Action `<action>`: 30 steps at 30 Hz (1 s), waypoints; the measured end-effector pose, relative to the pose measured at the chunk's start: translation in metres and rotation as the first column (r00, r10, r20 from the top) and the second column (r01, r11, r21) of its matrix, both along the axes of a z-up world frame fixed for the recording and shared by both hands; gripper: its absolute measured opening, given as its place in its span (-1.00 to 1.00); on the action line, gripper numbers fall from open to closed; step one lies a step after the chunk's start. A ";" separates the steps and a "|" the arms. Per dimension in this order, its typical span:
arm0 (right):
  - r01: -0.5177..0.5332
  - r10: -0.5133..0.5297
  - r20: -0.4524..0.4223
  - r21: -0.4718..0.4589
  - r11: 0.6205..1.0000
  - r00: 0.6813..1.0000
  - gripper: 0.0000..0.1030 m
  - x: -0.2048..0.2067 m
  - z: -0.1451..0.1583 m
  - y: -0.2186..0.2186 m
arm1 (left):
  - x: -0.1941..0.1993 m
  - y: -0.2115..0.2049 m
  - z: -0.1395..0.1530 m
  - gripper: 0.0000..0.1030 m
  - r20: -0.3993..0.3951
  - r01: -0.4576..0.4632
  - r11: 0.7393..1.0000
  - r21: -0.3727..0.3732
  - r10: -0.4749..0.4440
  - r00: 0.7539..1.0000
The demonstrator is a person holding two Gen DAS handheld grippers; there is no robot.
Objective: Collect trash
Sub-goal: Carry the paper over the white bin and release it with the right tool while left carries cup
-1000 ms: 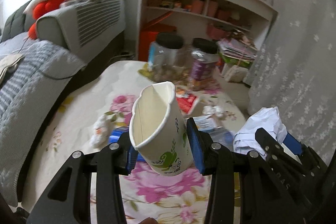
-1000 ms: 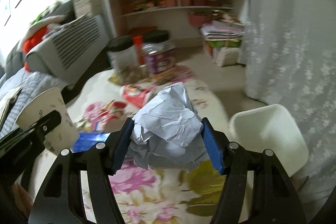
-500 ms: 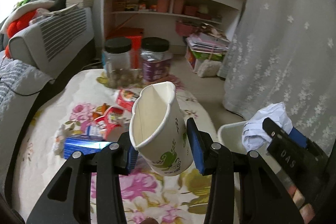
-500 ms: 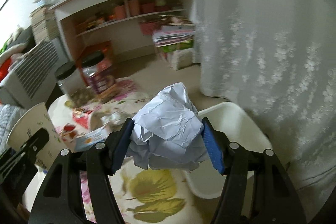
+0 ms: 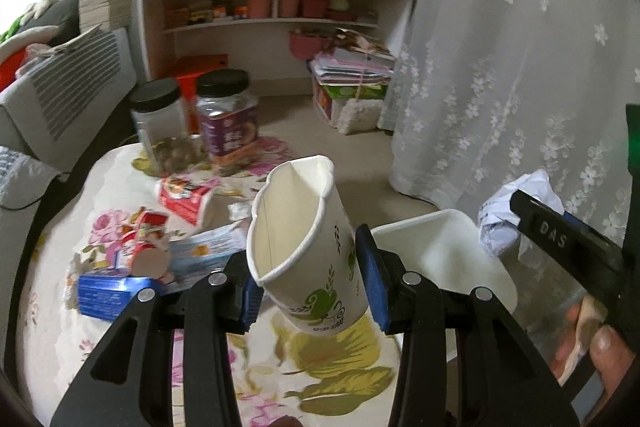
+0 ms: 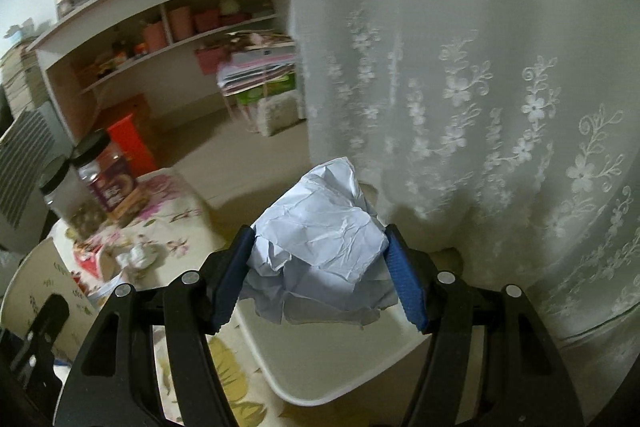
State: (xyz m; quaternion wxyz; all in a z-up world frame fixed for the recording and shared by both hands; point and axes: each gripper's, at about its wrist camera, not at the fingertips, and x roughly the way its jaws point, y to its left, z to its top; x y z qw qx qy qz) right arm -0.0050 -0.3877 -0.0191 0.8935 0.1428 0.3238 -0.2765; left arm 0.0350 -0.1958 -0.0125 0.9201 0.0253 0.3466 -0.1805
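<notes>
My left gripper (image 5: 312,287) is shut on a squashed white paper cup (image 5: 304,251) with green leaf print, held above the floral table near its right edge. My right gripper (image 6: 320,271) is shut on a crumpled white paper ball (image 6: 320,239) and holds it right over the white trash bin (image 6: 320,375). In the left wrist view the bin (image 5: 440,259) stands just right of the table, with the paper ball (image 5: 516,215) above its far side. Wrappers (image 5: 180,199) and a blue box (image 5: 108,291) lie on the table.
Two black-lidded jars (image 5: 224,123) stand at the table's far end. A white shelf unit (image 5: 272,11) is behind, a sofa (image 5: 60,75) at left, a lace curtain (image 6: 480,67) close on the right behind the bin. A crumpled tissue (image 6: 138,255) lies on the table.
Both grippers have swung to the right, away from the sofa. The right gripper with the paper ball has come over the bin; the left gripper with the cup has neared the table's right edge.
</notes>
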 end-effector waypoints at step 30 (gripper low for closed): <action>0.327 -0.342 0.083 0.155 0.932 0.936 0.77 -0.058 0.013 -0.119 | 0.010 -0.155 -0.013 0.11 -0.088 0.202 0.979 -0.014 -0.203 0.975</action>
